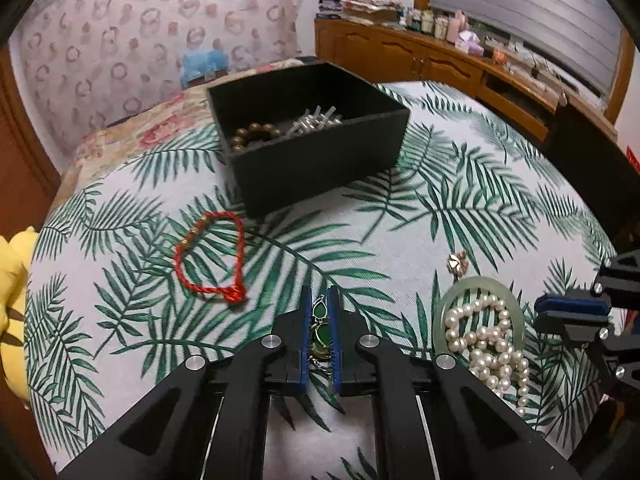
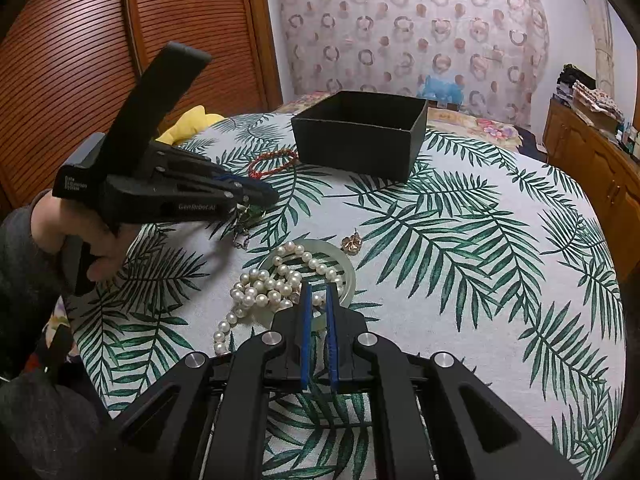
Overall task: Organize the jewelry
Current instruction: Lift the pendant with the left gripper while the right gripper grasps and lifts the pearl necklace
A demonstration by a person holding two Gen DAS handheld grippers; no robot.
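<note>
My left gripper is shut on a green-stone bracelet and holds it just above the leaf-print cloth; it also shows in the right wrist view, the bracelet dangling from it. A black box at the back holds a brown bead bracelet and a silver piece. A red cord bracelet lies left. A pearl necklace lies on a jade bangle. My right gripper is nearly shut and empty above the bangle's near rim.
A small gold flower piece lies beyond the bangle. A yellow plush sits at the table's left edge. A wooden sideboard with clutter stands at the right. Wooden doors stand at the left.
</note>
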